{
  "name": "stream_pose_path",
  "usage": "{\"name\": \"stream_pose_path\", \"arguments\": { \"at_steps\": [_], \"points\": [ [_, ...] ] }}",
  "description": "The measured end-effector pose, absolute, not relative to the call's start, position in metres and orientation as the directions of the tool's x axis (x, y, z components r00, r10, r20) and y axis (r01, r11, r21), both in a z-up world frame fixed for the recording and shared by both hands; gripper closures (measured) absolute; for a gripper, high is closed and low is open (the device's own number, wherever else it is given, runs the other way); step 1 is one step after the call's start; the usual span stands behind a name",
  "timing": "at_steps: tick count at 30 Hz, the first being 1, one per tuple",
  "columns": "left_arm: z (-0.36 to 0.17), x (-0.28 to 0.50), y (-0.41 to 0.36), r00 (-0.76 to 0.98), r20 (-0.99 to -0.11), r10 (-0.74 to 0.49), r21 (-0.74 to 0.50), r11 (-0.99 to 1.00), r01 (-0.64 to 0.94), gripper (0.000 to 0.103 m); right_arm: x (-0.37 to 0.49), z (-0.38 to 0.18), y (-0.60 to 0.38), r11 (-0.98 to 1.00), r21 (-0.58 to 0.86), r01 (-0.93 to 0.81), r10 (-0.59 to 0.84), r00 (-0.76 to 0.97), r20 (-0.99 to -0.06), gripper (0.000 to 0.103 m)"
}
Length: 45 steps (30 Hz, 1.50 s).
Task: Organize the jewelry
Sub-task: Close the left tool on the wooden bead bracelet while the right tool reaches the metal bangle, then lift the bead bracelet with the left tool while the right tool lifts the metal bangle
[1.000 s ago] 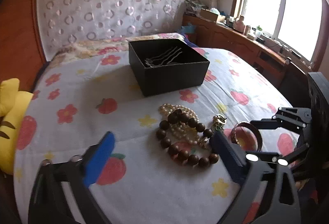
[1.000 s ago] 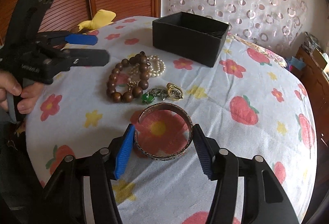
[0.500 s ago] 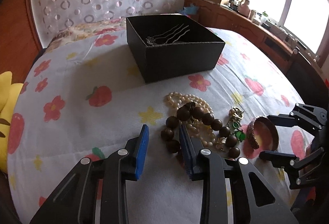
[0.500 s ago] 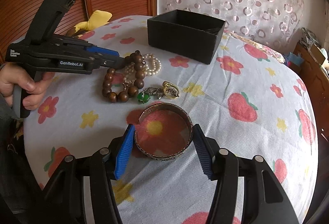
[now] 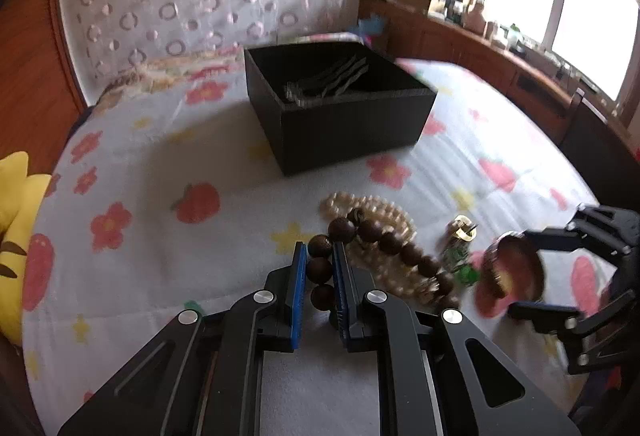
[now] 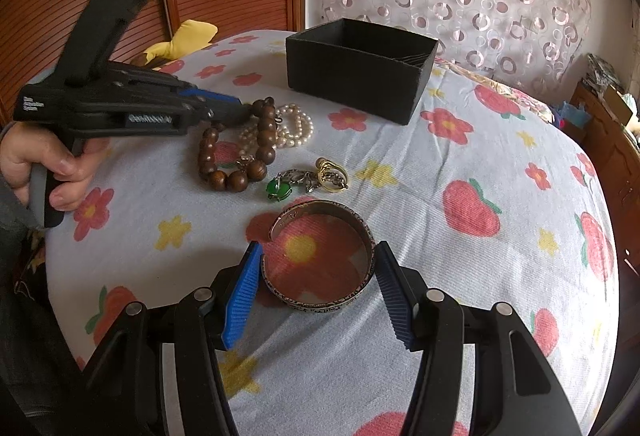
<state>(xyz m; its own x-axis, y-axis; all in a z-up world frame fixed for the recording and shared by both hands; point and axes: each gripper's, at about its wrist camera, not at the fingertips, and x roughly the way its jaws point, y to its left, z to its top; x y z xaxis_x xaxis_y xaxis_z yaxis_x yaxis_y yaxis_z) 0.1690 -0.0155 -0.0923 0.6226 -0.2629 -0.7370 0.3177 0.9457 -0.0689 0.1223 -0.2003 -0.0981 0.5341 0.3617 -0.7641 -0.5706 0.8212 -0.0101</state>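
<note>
A bed with a flowered sheet holds a black open box near its far end, hairpins already inside. In front of it lies a jewelry pile. The left gripper has just been closing, and its blue pads now pinch the brown wooden bead bracelet, which drapes over a pearl strand. This looks like the pickup step; next, lift without snagging the pearls and carry to the box. The right gripper straddles a metal cuff bangle, jaws half open, apparently just touching.
</note>
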Motion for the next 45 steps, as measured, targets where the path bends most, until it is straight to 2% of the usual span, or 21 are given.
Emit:
{"name": "stream_pose_path", "arguments": {
  "at_steps": [9,23,30,45],
  "points": [
    [-0.040,0.141,-0.016,0.713,-0.628,-0.312,-0.078,0.937,0.341,0.091,0.122,-0.098,-0.200,0.821,-0.010,-0.570,0.362,0.534,-0.764,0.043],
    [0.010,0.117,-0.025,0.778,-0.523,-0.348,-0.059,0.925,0.375,0.091,0.124,-0.098,-0.203,0.817,0.016,-0.577,0.386,0.526,-0.758,0.044],
    [0.023,0.117,-0.024,0.796,-0.498,-0.344,-0.048,0.928,0.371,0.091,0.121,-0.091,-0.202,0.815,0.003,-0.580,0.394,0.549,-0.737,0.044],
    [0.034,0.139,-0.033,0.813,-0.486,-0.319,-0.014,0.934,0.358,0.091,0.138,-0.036,-0.203,0.818,-0.036,-0.575,0.418,0.635,-0.650,0.044]
  ]
}}
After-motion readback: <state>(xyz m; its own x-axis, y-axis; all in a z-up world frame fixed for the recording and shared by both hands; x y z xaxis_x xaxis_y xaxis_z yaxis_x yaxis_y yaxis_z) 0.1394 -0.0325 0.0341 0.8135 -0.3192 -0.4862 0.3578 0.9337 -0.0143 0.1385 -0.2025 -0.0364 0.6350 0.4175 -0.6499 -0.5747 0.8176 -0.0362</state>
